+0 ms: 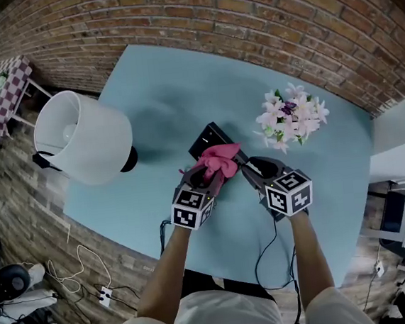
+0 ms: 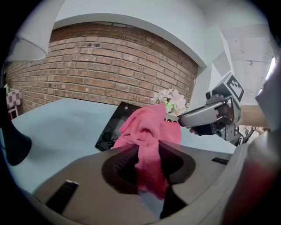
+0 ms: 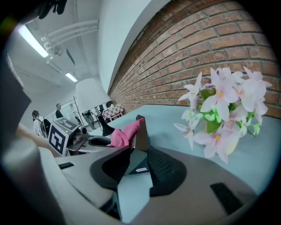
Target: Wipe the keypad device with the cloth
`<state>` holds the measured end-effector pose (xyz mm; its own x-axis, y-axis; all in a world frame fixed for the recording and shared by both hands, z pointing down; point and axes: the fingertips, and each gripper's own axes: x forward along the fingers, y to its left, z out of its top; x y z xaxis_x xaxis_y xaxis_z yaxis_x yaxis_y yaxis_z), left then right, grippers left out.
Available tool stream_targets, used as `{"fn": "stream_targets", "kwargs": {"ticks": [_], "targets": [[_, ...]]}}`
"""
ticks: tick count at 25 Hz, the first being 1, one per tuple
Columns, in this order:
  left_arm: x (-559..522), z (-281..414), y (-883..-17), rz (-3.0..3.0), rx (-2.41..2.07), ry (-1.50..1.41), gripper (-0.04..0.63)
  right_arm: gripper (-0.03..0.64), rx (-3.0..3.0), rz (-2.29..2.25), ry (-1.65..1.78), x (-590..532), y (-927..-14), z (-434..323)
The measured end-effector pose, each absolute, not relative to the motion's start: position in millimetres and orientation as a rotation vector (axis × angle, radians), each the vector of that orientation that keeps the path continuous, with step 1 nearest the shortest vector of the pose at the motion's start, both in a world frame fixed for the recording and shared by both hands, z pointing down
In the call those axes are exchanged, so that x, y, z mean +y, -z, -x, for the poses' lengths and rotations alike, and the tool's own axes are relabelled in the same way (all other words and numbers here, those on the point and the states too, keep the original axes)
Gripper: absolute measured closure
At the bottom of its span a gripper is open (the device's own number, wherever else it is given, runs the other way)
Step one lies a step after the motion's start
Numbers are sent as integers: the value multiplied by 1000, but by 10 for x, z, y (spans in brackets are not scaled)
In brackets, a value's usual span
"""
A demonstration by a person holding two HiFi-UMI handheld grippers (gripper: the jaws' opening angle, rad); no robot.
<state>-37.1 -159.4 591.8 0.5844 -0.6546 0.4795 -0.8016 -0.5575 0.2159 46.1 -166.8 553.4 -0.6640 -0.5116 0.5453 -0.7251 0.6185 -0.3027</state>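
Black keypad device [image 1: 206,140] tilted, long axis toward brick wall [image 1: 245,11].

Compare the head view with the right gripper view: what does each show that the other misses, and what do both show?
Only the head view: the person's forearms and the floor with its power strip.
Only the right gripper view: ceiling lights, and a close look at the right tongs closed on the edge of the keypad device.
Both: that device, the pink cloth, the flowers, the white lamp, the blue table and the brick wall.
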Motion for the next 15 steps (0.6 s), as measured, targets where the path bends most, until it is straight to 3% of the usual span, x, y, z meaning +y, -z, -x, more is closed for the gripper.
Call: {"fn": "stream_targets", "kwargs": {"ticks": [15], "targets": [[-1335, 501, -6143, -2352, -1122, -641, 451, 469, -2450, -974, -749, -1687, -5536, -462]]}}
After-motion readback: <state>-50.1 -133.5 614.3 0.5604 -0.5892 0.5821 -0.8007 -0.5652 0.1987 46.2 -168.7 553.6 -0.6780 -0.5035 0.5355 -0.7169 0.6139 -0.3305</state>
